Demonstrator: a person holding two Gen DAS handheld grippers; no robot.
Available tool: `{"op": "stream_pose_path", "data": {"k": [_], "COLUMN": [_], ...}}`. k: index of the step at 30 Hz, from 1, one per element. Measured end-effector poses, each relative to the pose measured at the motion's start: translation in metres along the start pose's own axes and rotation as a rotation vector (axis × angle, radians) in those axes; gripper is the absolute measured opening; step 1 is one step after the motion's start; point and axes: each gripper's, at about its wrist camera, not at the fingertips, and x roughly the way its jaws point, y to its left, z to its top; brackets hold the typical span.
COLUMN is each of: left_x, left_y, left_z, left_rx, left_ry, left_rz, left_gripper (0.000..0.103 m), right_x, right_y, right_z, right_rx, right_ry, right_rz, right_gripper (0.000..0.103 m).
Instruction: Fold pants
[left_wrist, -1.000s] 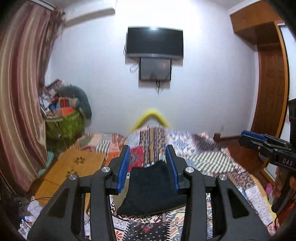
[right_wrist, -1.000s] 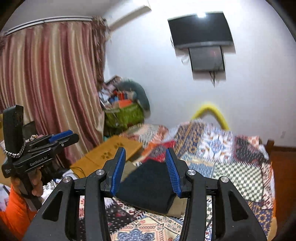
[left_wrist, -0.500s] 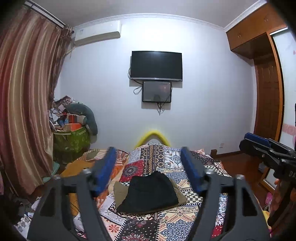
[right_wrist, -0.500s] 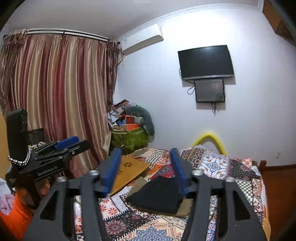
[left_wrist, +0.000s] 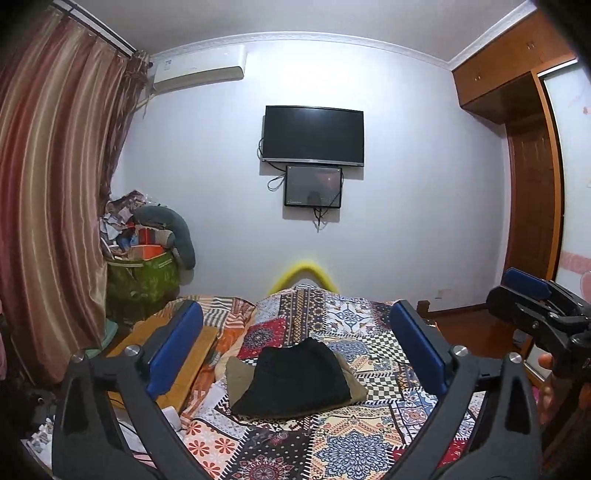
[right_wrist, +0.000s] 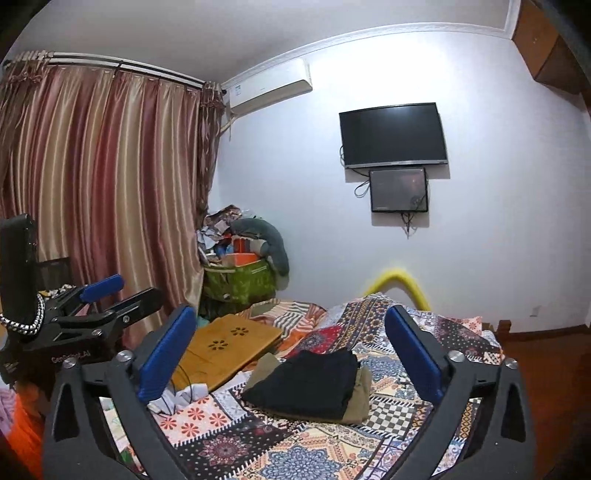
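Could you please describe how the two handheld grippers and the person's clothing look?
Both the left gripper and the right gripper are black frames with silver bolts and two fingers lined with ribbed blue pads. The left one carries white lettering and a beaded wrist chain. An orange sleeve shows below it.

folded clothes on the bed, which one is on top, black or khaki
The black folded pants are on top. The khaki garment lies underneath, only its edges showing at the sides of the stack on the patchwork bedspread.
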Motion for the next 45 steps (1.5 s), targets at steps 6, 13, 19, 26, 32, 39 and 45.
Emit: {"op": "stream_pose_path", "data": {"k": [6, 13, 19, 26, 32, 39, 45], "left_x": [0.002, 0.003, 0.004, 0.005, 0.006, 0.008, 0.008], "left_y": [-0.001, 0.000, -0.001, -0.001, -0.001, -0.002, -0.004], "left_z": [-0.003, -0.003, -0.004, -0.006, -0.007, -0.010, -0.011], "left_rx": [0.003, 0.002, 0.007, 0.009, 0.006, 0.004, 0.005], "left_ry": [0.005, 0.006, 0.006, 0.009, 0.012, 0.020, 0.022], "left_rz": [-0.002, -0.002, -0.006, -0.007, -0.012, -0.018, -0.024], "left_gripper": [0.102, 0.102, 0.102, 0.102, 0.102, 0.102, 0.102], "right_x": [0.001, -0.001, -0.004, -0.005, -0.005, -0.005, -0.006], "right_y": [-0.001, -0.001, -0.002, -0.002, -0.002, -0.001, -0.002], "right_z": [-0.001, -0.003, -0.004, -0.005, -0.004, -0.004, -0.002], "right_rx": [-0.002, 0.002, 0.010, 0.011, 0.011, 0.019, 0.024], "right_ry": [0.019, 0.024, 0.024, 0.024, 0.026, 0.032, 0.035], "right_rz": [-0.018, -0.019, -0.021, -0.021, -0.021, -0.018, -0.023], "right_gripper": [0.102, 0.102, 0.102, 0.103, 0.102, 0.102, 0.103]}}
